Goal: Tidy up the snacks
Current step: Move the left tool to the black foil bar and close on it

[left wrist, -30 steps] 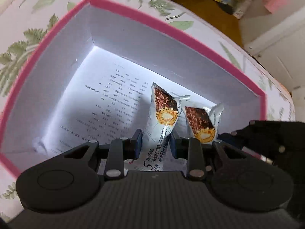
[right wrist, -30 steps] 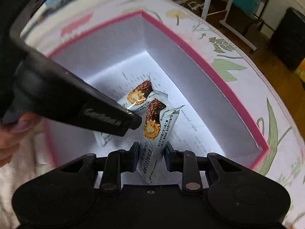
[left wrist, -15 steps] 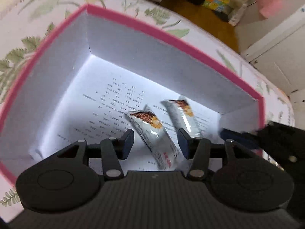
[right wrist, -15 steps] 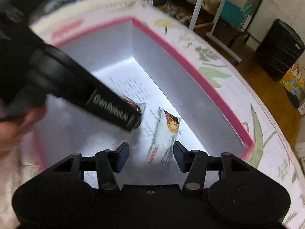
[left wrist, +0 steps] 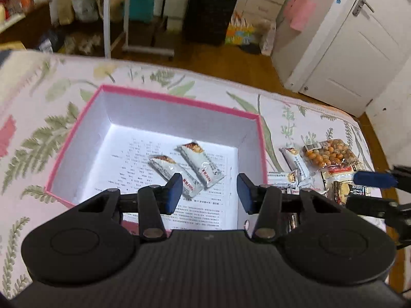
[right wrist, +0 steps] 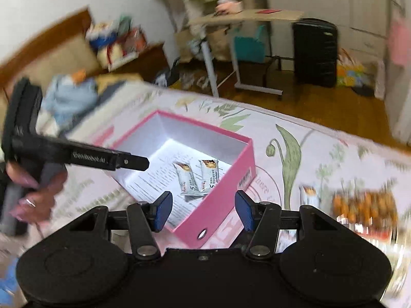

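A pink-rimmed white box (left wrist: 179, 100) sits on the floral bedspread. Two silver snack bars (left wrist: 169, 172) (left wrist: 203, 164) lie flat side by side on its printed-paper floor. My left gripper (left wrist: 209, 192) hovers above the box's near edge; its jaws are closing with nothing between them. In the right wrist view the same box (right wrist: 231, 179) and bars (right wrist: 186, 179) show below my open, empty right gripper (right wrist: 204, 211), which hangs over the box's near corner. The left gripper's fingers (right wrist: 133, 163) reach in from the left, held by a hand (right wrist: 38, 192).
To the right of the box lie loose snacks: more silver bars (left wrist: 295, 164), a clear bag of coated nuts (left wrist: 328, 154) and other packets. The bed ends at a wooden floor (left wrist: 231, 64) with a folding table, a black suitcase (left wrist: 209, 12) and a white door.
Both grippers let go of their snack bars, opened, and rose back out of the box. The two bars now lie flat on the box floor.
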Motion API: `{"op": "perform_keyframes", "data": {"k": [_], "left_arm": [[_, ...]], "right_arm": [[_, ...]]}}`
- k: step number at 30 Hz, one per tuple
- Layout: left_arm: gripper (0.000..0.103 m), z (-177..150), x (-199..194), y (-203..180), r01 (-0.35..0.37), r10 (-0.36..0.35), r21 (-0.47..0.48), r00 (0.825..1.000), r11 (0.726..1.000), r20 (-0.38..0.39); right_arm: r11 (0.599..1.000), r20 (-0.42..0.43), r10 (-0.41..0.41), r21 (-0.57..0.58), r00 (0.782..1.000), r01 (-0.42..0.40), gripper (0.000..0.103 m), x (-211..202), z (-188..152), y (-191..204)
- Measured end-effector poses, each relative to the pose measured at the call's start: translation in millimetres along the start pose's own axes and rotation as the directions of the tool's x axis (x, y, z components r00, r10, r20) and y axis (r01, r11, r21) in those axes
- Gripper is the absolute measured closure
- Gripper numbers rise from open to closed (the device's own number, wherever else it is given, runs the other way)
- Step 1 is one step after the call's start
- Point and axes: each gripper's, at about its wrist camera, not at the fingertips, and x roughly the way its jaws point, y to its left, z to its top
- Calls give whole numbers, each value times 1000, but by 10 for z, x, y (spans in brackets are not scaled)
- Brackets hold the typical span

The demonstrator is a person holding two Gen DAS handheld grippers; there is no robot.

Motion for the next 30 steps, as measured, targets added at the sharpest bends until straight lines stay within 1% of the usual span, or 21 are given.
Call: {"op": "perform_keyframes", "data": {"k": [3, 6, 9, 12, 15, 19, 22, 24, 26, 28, 30], "left_arm": [[60, -81, -112, -204, 30, -30, 19, 999, 999, 10], [64, -198, -138, -487, 51, -53, 79, 998, 996, 20], [67, -340, -48, -717, 102, -102, 99, 995, 990, -11], [71, -535, 46, -944, 138, -134, 136, 990, 981, -40], [71, -708, 217, -1102, 171, -158, 155, 983, 973, -94], [71, -899, 469, -1190, 167, -144, 178, 980, 970, -136], [71, -1004, 678, -1220, 158, -128, 183, 978, 970, -165], [71, -1051, 821, -1233, 134, -103, 175, 979, 975, -177], [70, -1100, 945, -1230, 99, -67, 179, 982, 979, -178], [66, -1125, 1040, -1230, 54, -22, 187, 986, 981, -167], [63, -1160, 1138, -1225, 28, 6, 189, 984, 982, -178]], "right_arm": [[999, 39, -11, 37, 999, 10, 44, -249, -229, -118], [998, 44, -20, 56, 999, 18, 44, -299, -473, -198], [997, 39, -9, 76, 999, 6, 44, -210, -647, -295], [997, 22, 0, 77, 1000, -1, 44, -104, -809, -340], [997, -13, -7, 81, 1000, 8, 44, 11, -975, -380], [991, -26, 56, 125, 998, -52, 44, 165, -1193, -484], [991, -45, 79, 109, 996, -74, 44, 358, -1313, -488], [991, -67, 92, 104, 994, -84, 44, 516, -1375, -487], [993, -85, 83, 95, 993, -75, 44, 675, -1428, -471], [996, -112, 57, 81, 992, -48, 44, 812, -1472, -446], [998, -121, 33, 63, 992, -25, 44, 900, -1498, -423]]}}
